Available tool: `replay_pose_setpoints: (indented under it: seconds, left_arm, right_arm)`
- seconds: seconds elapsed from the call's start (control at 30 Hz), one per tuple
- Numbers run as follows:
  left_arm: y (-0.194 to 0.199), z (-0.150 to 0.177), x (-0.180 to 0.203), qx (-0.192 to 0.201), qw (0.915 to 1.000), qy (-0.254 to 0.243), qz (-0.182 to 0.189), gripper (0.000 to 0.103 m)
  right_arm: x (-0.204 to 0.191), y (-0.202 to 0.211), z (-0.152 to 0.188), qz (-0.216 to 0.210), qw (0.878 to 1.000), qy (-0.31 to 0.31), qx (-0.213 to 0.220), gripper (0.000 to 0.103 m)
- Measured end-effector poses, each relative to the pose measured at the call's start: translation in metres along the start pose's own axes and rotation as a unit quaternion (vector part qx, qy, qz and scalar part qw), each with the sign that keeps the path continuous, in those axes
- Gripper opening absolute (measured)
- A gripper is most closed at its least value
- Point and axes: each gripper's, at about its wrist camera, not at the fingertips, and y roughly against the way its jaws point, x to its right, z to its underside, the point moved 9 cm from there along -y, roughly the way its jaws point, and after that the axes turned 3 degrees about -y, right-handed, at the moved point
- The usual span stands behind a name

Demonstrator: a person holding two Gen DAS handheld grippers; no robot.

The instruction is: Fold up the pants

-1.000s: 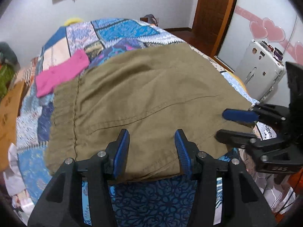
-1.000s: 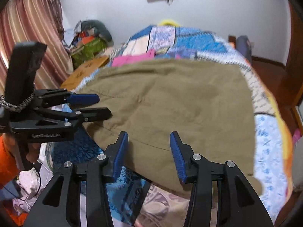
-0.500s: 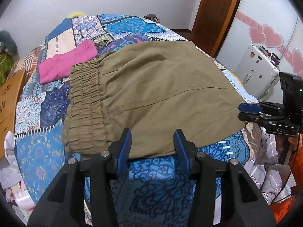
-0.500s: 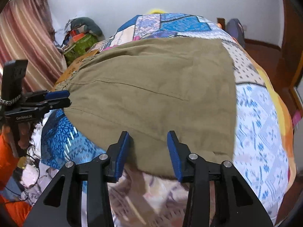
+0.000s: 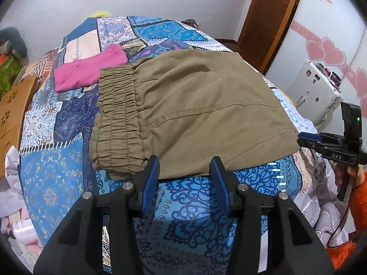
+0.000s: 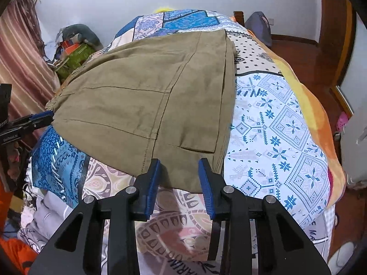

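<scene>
Olive-brown pants [image 5: 188, 112] lie folded flat on the patchwork bed, elastic waistband [image 5: 117, 123] at the left in the left wrist view. They also show in the right wrist view [image 6: 146, 96], hem edges stacked at the right. My left gripper [image 5: 184, 168] is open and empty, just off the pants' near edge. My right gripper [image 6: 179, 171] is open and empty at the near edge by the hem corner. Each gripper also shows side-on in the other view, the right [image 5: 307, 138] and the left [image 6: 39, 119].
A folded pink garment [image 5: 89, 68] lies on the bedspread [image 5: 52, 183] behind the waistband. A wooden piece [image 5: 13, 105] stands at the bed's left. A white suitcase [image 5: 314, 91] and wooden door [image 5: 268, 18] are to the right. Clutter [image 6: 73, 48] sits by the curtain.
Both grippers have drawn back from over the pants toward the bed's near edge. The pants now lie flat and smoothed, with the waistband in full view.
</scene>
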Motion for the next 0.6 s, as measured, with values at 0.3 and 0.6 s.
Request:
replay_pose_setpoints:
  seconds: [0.3,0.6]
  left_arm:
    - [0.033,-0.042,-0.016,0.030,0.9991,0.022,-0.019,0.055]
    - [0.013,-0.097,-0.065,0.038,0.9952,0.051,-0.075,0.061]
  right_arm:
    - [0.001,0.023,-0.037,0.011,0.999,0.002,0.033,0.043]
    - [0.008,0.026,-0.096,0.023,0.997,0.021,0.077,0.048]
